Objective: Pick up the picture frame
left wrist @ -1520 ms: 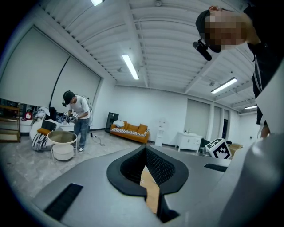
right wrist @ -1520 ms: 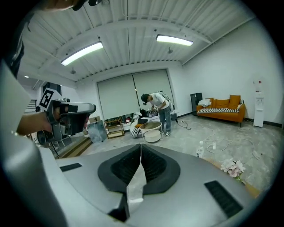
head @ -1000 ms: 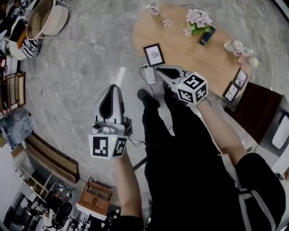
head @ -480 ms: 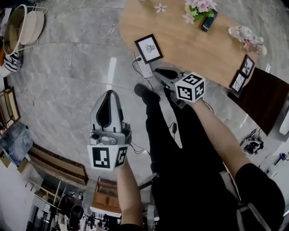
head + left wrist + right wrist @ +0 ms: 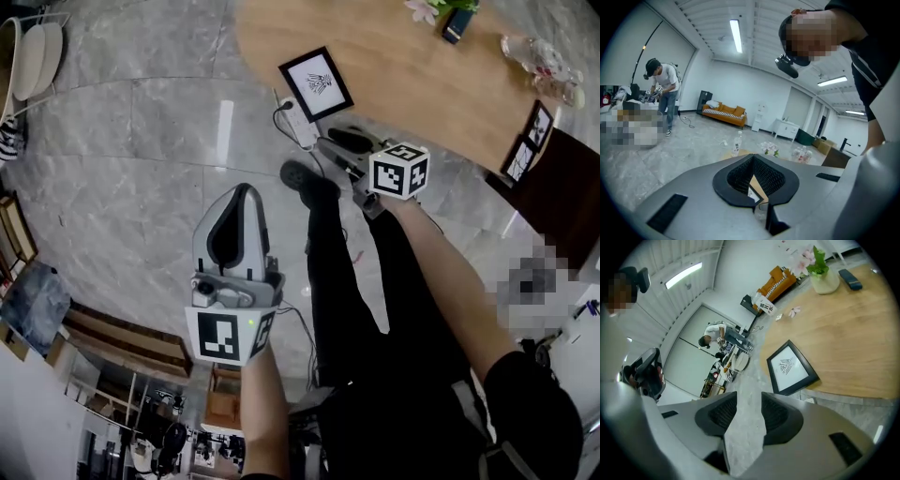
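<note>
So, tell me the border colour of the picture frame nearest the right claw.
Black border on the rectangular picture frame; clearest in right gripper view.

This is a large open studio hall furnished like a home, with a gray marble-look floor [image 5: 122, 159], white walls and ceiling strip lights [image 5: 736, 35] at 12 o'clock in the left gripper view. An orange sofa [image 5: 724, 114] sits at 9 o'clock and another person [image 5: 663, 89] stands at 10 o'clock. In the head view, a wooden table [image 5: 412, 84] at 1 o'clock carries a picture frame [image 5: 316, 82] and potted flowers [image 5: 820, 273].
</note>
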